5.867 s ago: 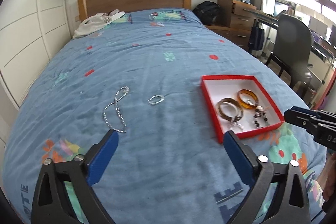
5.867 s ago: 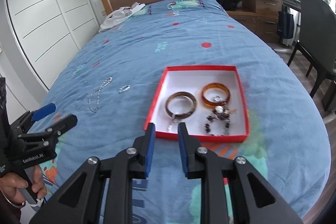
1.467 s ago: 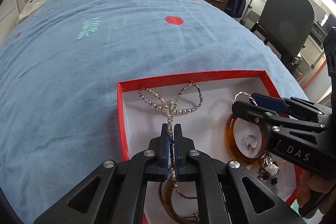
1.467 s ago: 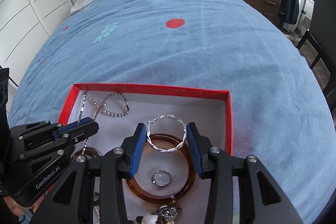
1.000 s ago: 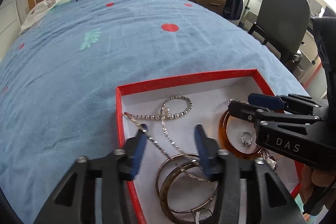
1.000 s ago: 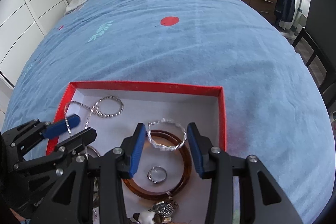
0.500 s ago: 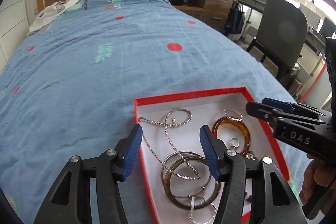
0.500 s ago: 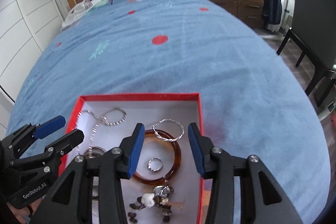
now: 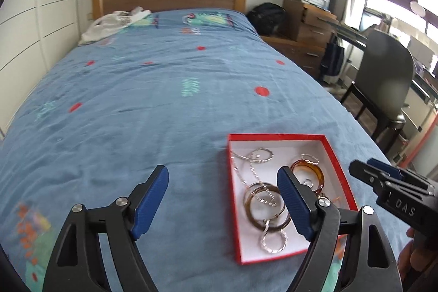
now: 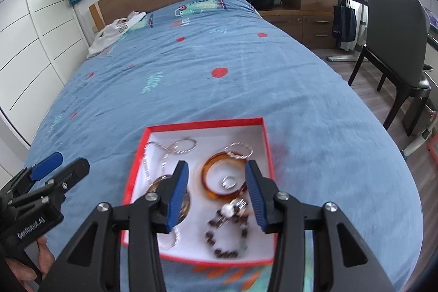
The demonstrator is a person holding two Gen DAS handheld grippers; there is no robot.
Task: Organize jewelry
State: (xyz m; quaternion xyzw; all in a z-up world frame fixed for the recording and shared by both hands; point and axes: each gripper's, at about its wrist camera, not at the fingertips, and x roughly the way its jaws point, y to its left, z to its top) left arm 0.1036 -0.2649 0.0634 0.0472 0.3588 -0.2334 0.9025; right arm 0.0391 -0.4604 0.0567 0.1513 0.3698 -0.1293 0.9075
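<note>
Hovering spread and empty, left claw (image 9: 223,197), right claw (image 10: 216,192), partly hiding red box (image 10: 267,138) jewelry.

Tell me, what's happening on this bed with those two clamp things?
A person is sorting jewelry with a handheld gripper in each hand. Both the left gripper and right gripper are open and hold nothing, hovering near a red box on the blue bedspread. Inside the box lie a chain, an amber bangle, a ring and a bead bracelet. No jewelry shows loose on the bedspread.
</note>
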